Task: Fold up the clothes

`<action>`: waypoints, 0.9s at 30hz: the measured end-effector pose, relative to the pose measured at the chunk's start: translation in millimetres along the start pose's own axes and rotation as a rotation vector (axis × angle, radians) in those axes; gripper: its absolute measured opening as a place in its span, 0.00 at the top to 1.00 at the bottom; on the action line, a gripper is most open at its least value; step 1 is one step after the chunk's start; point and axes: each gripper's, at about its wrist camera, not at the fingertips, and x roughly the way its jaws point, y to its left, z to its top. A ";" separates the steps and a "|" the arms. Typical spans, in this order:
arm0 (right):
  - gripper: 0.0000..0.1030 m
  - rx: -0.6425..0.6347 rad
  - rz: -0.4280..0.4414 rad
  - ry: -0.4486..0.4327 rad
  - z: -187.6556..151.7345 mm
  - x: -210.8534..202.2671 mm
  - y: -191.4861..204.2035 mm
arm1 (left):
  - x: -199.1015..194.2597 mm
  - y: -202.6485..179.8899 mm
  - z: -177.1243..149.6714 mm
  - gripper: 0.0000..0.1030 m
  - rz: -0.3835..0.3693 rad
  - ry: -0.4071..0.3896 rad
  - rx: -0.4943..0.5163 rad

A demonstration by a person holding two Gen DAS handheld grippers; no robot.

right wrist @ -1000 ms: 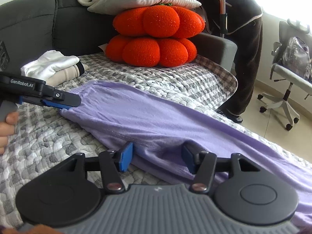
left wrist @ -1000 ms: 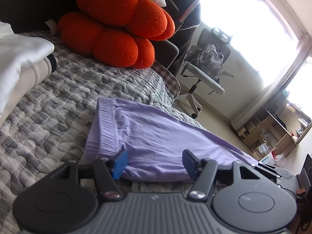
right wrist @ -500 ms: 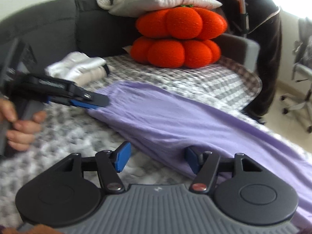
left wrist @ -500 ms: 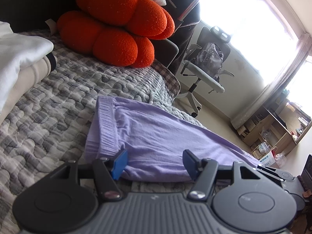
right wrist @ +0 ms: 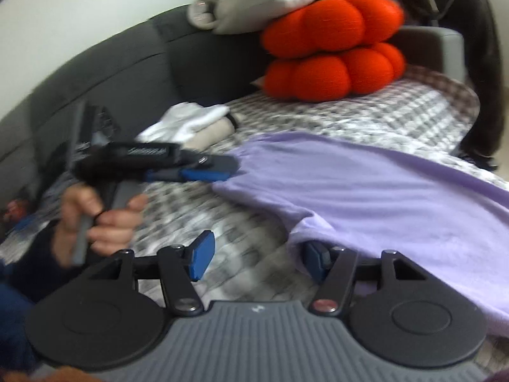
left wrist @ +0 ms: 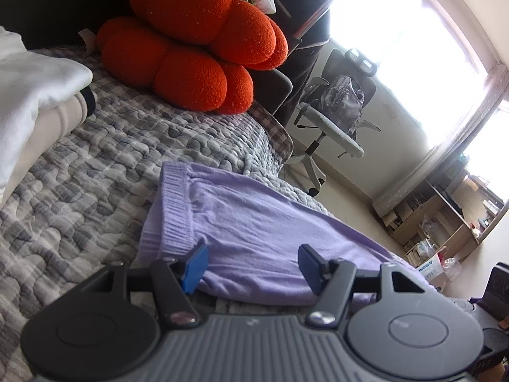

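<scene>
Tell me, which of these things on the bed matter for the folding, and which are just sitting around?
Part of the job:
- purple garment
- left gripper
- right gripper

Just lying about:
- orange cushions
- folded white and beige clothes
- office chair
- grey quilt

Lilac garment (left wrist: 254, 232) flat on quilt (left wrist: 95, 172)

The lilac garment (left wrist: 254, 222) is soft matt knit with a ribbed waistband. The bedspread (left wrist: 95, 165) is puffy quilted cloth, the orange cushions (left wrist: 191, 63) nubbly fleece (almost terry-looking). The left gripper (left wrist: 251, 269) is matt black plastic with ribbed grey casing, blue rubbery pads and shiny metal screws.
</scene>
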 end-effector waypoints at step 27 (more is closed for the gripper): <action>0.91 0.214 0.036 -0.045 -9.2 -16.6 -13.0 | -13.4 5.0 9.5 0.38 -0.004 -0.037 -0.018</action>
